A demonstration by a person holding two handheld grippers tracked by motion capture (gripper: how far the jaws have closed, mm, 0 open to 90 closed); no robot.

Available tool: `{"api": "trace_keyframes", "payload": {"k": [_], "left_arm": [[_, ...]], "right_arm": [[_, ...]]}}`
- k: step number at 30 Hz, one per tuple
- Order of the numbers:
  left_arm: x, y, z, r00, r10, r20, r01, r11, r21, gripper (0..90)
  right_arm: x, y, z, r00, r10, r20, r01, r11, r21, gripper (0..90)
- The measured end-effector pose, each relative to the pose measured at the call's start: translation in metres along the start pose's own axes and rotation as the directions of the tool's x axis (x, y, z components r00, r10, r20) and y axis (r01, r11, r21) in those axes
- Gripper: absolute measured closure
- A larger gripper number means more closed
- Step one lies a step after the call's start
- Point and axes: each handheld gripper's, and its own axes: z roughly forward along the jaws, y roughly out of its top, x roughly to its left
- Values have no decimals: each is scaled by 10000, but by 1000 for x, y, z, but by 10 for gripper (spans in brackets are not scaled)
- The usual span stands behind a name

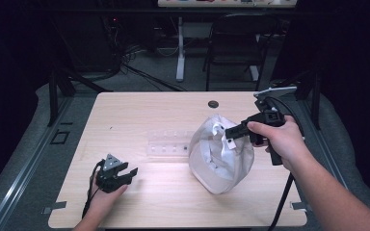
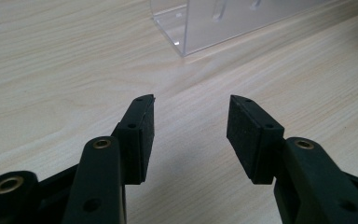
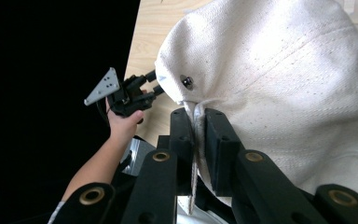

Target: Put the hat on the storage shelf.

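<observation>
1. Cap [image 1: 220,156], white cloth, sits at about 4 o'clock on the surface [image 1: 139,115], its hollow side facing up, lifted at its far edge.
2. Right tongs [image 1: 230,135] are clamped on the cap's edge; the right gripper view shows cloth pinched between the pads [image 3: 184,135].
3. Left tongs [image 1: 129,173] rest at 7 o'clock, jaws apart, nothing between them.
4. Clear rack [image 1: 168,144] lies at centre, untouched.
5. Grasp looks done; moving or placing the cap seems left, and its destination is unclear.
</observation>
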Motion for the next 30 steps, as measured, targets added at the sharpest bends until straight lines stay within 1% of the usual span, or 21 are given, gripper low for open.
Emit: {"api": "trace_keyframes", "payload": {"k": [1, 4, 5, 7, 8, 11, 12, 16, 17, 18, 19, 21, 23, 24, 26, 27, 30], "left_arm": [[0, 0, 0, 10000, -8, -5, 8, 10000, -33, 518], [-1, 0, 0, 10000, -52, -58, 51, 10000, -72, 518], [0, 0, 0, 10000, -78, -17, 78, 10000, -41, 518], [0, 0, 0, 9999, -106, -19, 106, 9999, -68, 518], [0, 0, 0, 10000, -93, -21, 93, 9999, -58, 518], [0, 0, -1, 9999, -101, -11, 101, 9999, -64, 515], [1, 0, -1, 10000, -3, -16, 3, 10000, -38, 515], [0, 0, -1, 9999, -126, -8, 126, 9999, -118, 505], [0, 0, -1, 10000, -63, 12, 63, 9999, -100, 501], [0, 0, -1, 10000, -55, -4, 55, 9999, -146, 498], [0, 0, -1, 10000, -89, 18, 90, 9999, -135, 498], [-2, 1, -1, 9999, -100, 46, 101, 9997, -210, 494], [-4, 2, -2, 9998, -141, 138, 145, 9995, -279, 487], [-6, 3, -3, 9997, -134, 195, 142, 9991, -399, 487], [-9, 6, -4, 9996, -65, 264, 78, 9989, -460, 479], [-12, 8, -5, 9994, -88, 324, 106, 9983, -568, 478], [-23, 16, -7, 9985, 105, 534, -61, 9967, -809, 476]], "right_arm": [[0, 1, -1, 10000, -46, -29, 46, 10000, -23, 827], [2, 4, -2, 9999, 49, -93, -50, 9999, -88, 827], [3, 7, -2, 9998, -43, -188, 41, 9999, -120, 827], [3, 8, -1, 9998, -45, -202, 42, 9999, -154, 826], [5, 9, -1, 9996, 10, -294, -16, 9998, -203, 827], [8, 12, -1, 9992, -74, -392, 65, 9998, -213, 827], [8, 12, -1, 9992, -74, -392, 65, 9998, -213, 827], [12, 16, -4, 9977, -130, -661, 96, 9987, -509, 827], [13, 16, -5, 9976, -129, -680, 97, 9988, -472, 826], [14, 18, -5, 9974, -167, -705, 127, 9984, -560, 827], [16, 19, -5, 9972, -112, -742, 63, 9978, -665, 827], [17, 23, -5, 9961, -228, -852, 166, 9973, -719, 826], [19, 26, -4, 9955, -194, -925, 122, 9968, -784, 826], [19, 26, -4, 9955, -194, -925, 122, 9968, -784, 826], [20, 28, -3, 9949, -230, -986, 142, 9959, -895, 827], [21, 29, -3, 9947, -213, -1008, 121, 9958, -904, 826], [23, 34, -2, 9937, -200, -1103, 88, 9949, -1008, 827]]}}
